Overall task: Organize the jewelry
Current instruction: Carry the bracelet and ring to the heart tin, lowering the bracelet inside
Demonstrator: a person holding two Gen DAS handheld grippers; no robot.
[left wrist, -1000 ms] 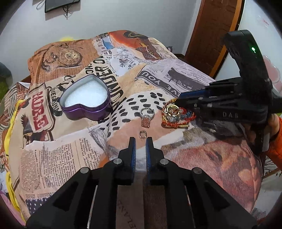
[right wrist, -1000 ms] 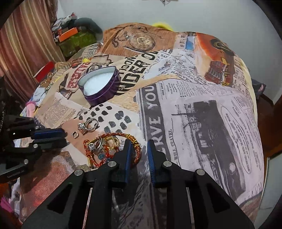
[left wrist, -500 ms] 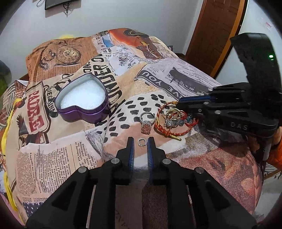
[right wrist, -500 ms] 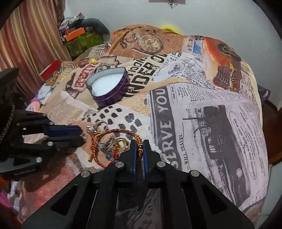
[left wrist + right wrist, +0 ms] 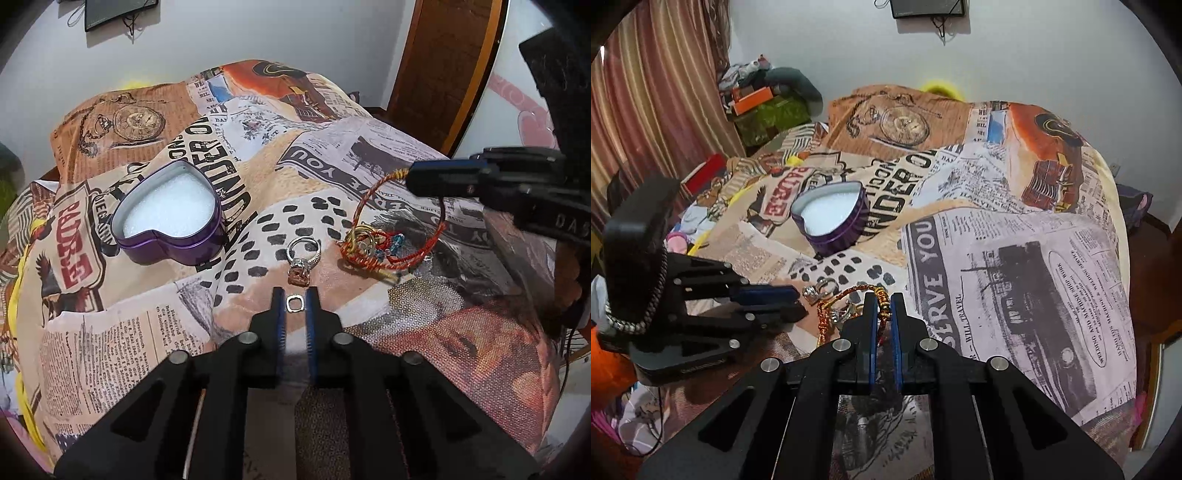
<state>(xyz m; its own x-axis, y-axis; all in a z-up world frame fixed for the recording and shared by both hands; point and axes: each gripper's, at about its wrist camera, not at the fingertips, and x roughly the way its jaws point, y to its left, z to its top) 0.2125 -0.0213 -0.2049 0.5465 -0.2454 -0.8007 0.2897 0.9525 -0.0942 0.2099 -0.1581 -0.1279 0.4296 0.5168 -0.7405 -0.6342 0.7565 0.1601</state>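
The right gripper has its jaws closed on the red-and-gold thread bracelet, pinching the gold-wrapped part of the loop; in the left wrist view that end of the loop is raised off the bed while its lower side, tangled with gold rings and small blue beads, trails on the bedspread. Just how many pieces hang in that tangle is hard to make out, and in the right wrist view most of it is hidden behind the gripper's own fingers.

The left gripper rests low on the bedspread with its jaws a narrow gap apart, and the small squarish silver ring lies flat between the fingertips. Whether the blue pads touch it cannot be told. In the right wrist view this ring is hidden behind the left gripper's fingers.

Just beyond it lies a silver ring with an amber stone, tipped on its side, stone end toward the left gripper. Farther back and to the left sits the purple heart-shaped tin, open, with a white foam lining and nothing visible on it.

At the right edge of the left wrist view the right gripper's body is cut off and the hand holding it is mostly hidden.
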